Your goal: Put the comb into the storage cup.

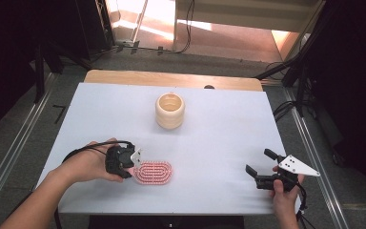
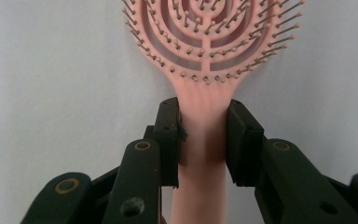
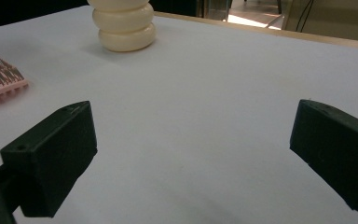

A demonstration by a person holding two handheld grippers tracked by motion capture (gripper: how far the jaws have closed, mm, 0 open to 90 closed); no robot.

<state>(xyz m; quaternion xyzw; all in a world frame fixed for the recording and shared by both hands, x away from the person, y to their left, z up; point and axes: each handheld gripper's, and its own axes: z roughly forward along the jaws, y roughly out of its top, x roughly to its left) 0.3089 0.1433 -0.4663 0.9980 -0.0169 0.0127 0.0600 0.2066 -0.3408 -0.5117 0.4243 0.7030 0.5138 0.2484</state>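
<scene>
The brush (image 1: pixel 153 172) is laid flat on the white table (image 1: pixel 219 143), bristles up, near the front edge and left of the middle. Its long axis is set across the table: the oval head is pointed toward the right gripper (image 1: pixel 259 174), and the handle is turned toward the left gripper (image 1: pixel 132 164). In the left gripper view the pink handle (image 2: pixel 203 135) is seen running straight out between the two black jaws, with the head directly ahead of them and the pads pressed against the handle's sides just behind the neck. The handle is thus clamped by the left gripper, which is held low over the table in the person's left hand (image 1: pixel 88 164).

The right gripper is held by the right hand (image 1: pixel 283 188) well apart from the brush, near the table's front right corner. Its jaws are spread wide, and nothing is held between them; bare table is seen in the gap.

A cream ribbed cup (image 1: pixel 170 110) is stood upright beyond the brush, toward the far middle of the table, well ahead of both grippers. In the right gripper view the cup (image 3: pixel 123 28) is seen ahead and to the left of the jaws.
</scene>
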